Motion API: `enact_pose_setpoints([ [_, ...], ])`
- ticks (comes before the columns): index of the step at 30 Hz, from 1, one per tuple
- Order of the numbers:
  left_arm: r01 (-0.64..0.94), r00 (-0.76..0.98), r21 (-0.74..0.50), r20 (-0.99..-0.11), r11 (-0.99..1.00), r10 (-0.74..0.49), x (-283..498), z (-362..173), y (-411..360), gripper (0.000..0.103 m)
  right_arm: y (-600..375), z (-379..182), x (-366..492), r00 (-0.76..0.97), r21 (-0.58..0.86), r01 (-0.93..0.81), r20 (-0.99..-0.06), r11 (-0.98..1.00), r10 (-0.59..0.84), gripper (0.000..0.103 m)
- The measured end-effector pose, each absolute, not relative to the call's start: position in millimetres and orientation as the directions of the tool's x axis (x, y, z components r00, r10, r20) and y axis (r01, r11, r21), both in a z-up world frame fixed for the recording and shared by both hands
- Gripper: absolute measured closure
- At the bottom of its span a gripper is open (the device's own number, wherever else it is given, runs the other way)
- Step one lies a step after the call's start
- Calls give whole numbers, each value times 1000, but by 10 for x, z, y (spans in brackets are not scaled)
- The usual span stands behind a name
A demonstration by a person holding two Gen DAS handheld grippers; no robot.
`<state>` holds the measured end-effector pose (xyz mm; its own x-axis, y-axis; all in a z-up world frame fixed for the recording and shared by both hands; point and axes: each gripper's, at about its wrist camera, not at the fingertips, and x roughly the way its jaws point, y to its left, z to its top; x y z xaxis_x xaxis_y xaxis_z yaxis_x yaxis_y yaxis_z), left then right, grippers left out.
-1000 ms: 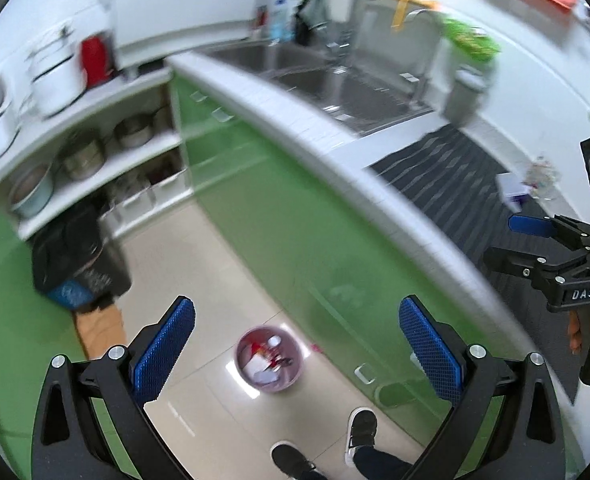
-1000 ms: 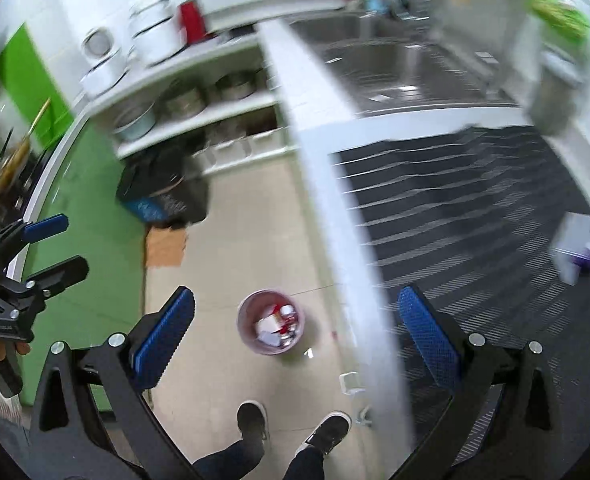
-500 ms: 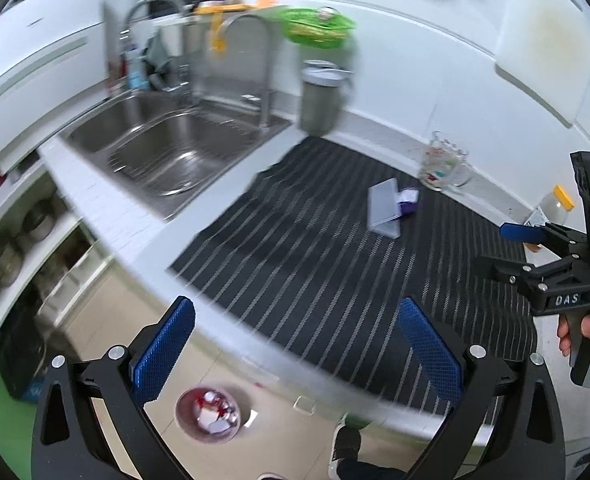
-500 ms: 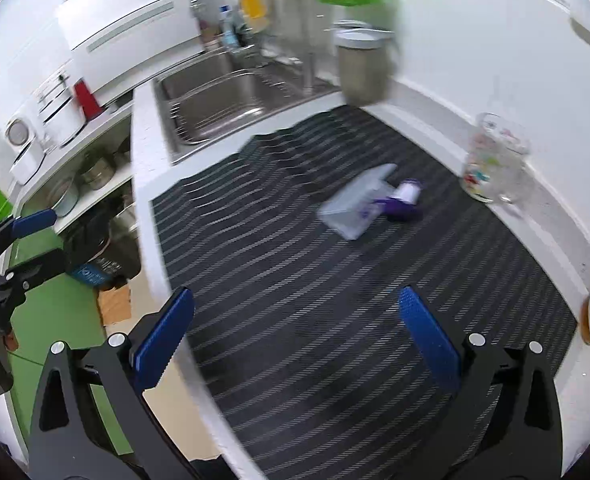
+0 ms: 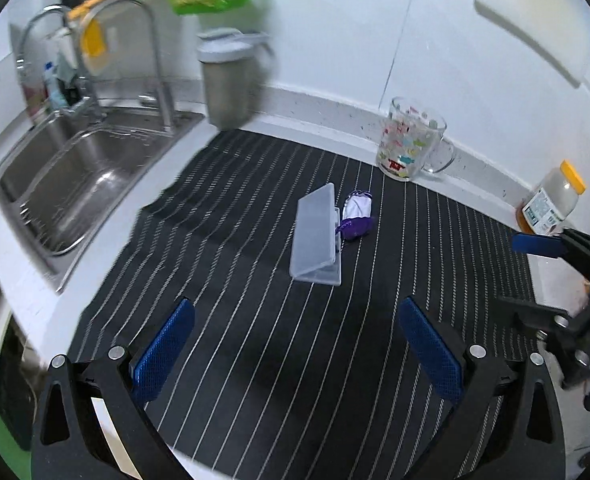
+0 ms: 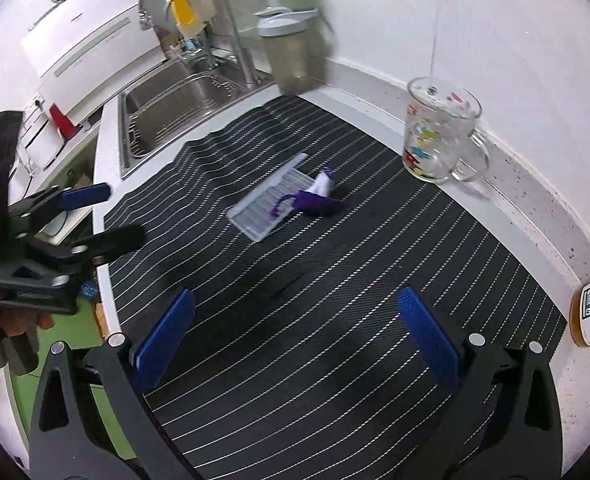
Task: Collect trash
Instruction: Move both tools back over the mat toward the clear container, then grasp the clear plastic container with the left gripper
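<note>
1. The left gripper (image 5: 295,356) hangs above the near part of the striped mat (image 5: 255,360) that covers the desk (image 5: 27,304), its blue fingers (image 5: 163,354) spread wide with nothing between them.
2. The right gripper (image 6: 295,340) hovers over the same mat, its fingers (image 6: 431,340) likewise released and holding nothing.
3. Each gripper shows at the edge of the other's view; the right one appears blurred at the right edge of the left wrist view.
4. The trash lies near the middle of the mat: a clear plastic case (image 5: 317,236), lid raised, with a purple and white wrapper (image 5: 357,218) touching its right side.
5. A printed glass mug (image 5: 411,146) stands at the back edge of the desk, near the wall.
6. A jar with a yellow lid (image 5: 551,200) stands toward the back right corner.
7. A steel sink (image 5: 71,184) is set into the left end of the desk, with a grey lidded container (image 5: 231,80) behind the mat's back left corner.
</note>
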<state>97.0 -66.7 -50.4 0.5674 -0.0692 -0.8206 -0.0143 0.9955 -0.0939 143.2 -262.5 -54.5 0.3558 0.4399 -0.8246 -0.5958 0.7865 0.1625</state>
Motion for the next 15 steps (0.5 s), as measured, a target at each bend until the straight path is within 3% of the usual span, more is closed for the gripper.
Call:
enact_pose_setpoints([
  [13,70,467,-62,-880,996,-87,1812,-1124,-767,5,-2691,-880,1869,336,203,-502,-850,840,407,3],
  [15,75,462,-64,-882,995,-92,1863,-1159,-752,13,-2661,-926,1915,329,208,-498,-853,842,405,3],
])
